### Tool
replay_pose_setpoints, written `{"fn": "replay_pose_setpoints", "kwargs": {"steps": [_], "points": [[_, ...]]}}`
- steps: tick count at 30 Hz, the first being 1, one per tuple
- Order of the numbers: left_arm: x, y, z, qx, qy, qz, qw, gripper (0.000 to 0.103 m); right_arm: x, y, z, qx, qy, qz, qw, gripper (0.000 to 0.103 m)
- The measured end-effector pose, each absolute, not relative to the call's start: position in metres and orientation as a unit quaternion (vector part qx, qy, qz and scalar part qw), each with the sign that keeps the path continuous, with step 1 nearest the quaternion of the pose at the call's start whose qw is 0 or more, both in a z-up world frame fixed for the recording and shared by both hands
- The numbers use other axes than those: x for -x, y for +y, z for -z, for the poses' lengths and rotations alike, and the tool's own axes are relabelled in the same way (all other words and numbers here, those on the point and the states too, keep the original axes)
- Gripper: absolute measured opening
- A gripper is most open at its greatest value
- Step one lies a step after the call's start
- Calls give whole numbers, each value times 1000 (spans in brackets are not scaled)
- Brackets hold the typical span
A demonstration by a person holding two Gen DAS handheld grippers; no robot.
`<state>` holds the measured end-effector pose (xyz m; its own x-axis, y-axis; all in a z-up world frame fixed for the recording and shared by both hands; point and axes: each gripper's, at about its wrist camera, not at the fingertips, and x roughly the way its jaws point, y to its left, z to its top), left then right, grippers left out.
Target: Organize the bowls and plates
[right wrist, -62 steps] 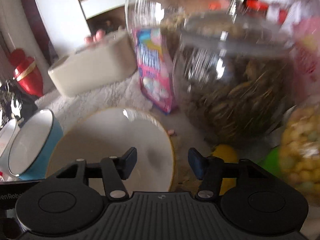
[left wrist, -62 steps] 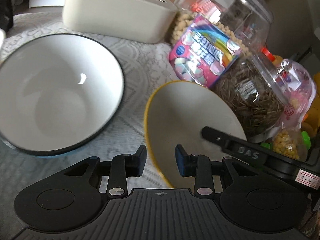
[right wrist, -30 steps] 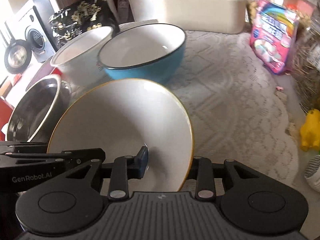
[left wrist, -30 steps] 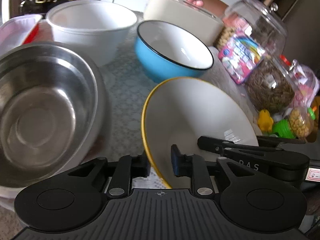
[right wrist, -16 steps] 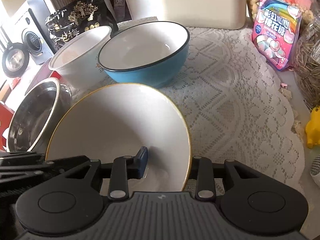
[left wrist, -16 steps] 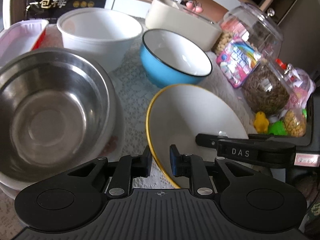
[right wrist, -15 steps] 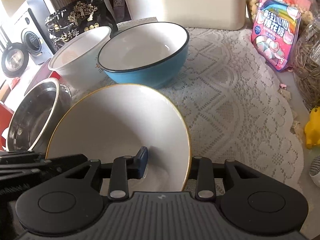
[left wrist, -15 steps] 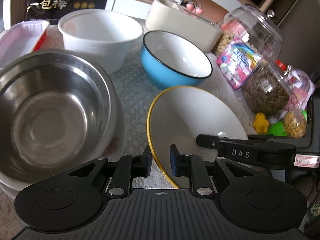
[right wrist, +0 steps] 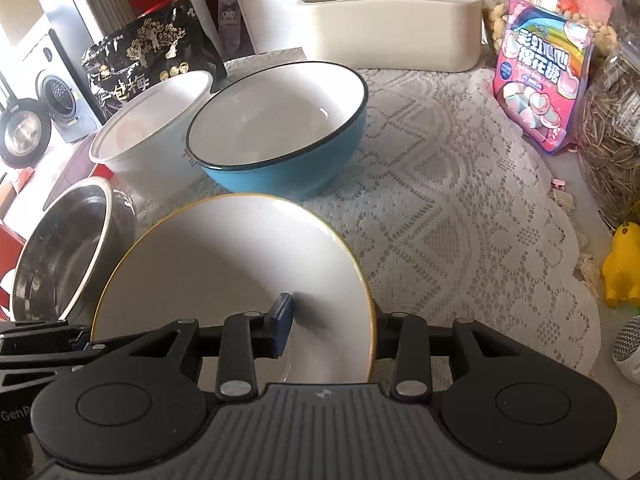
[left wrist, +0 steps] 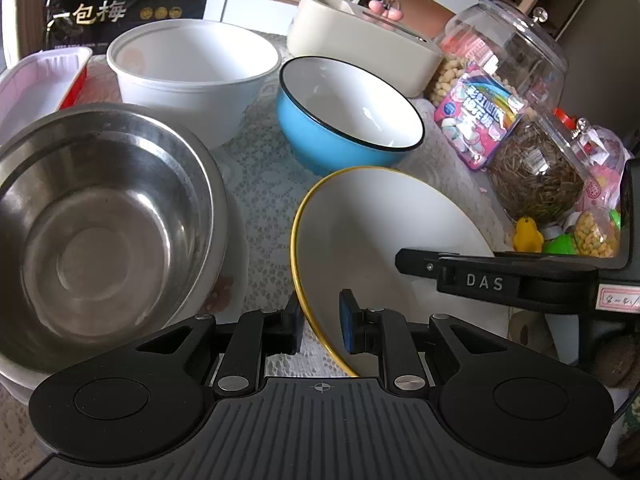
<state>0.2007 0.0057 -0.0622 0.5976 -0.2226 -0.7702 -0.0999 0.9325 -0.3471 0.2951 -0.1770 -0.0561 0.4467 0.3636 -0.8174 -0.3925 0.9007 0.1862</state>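
Observation:
A white bowl with a yellow rim sits tilted between both grippers, just right of a steel bowl. My left gripper is shut on its near left rim, one pad outside and one inside. My right gripper straddles the right rim and its jaws are opening. Its inner pad stands off the bowl wall, and the outer finger is hidden behind the rim. A blue bowl and a white plastic bowl stand behind.
The steel bowl rests in a white flowered dish. A cream box, seed jars and a marshmallow bag line the back and right. A yellow toy stands at the right edge of the lace cloth.
The yellow-rimmed bowl has come from beside the jars to next to the steel bowl. Over the last half second it barely moved, and the right gripper's inner pad drew slightly away from the rim.

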Motion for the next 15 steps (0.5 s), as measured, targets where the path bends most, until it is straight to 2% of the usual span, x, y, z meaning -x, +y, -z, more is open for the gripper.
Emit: {"fn": "replay_pose_setpoints", "kwargs": {"steps": [15], "points": [[-199, 11, 59, 167, 449, 27, 877, 21, -288, -167, 57, 39, 477, -234, 846, 38]]}}
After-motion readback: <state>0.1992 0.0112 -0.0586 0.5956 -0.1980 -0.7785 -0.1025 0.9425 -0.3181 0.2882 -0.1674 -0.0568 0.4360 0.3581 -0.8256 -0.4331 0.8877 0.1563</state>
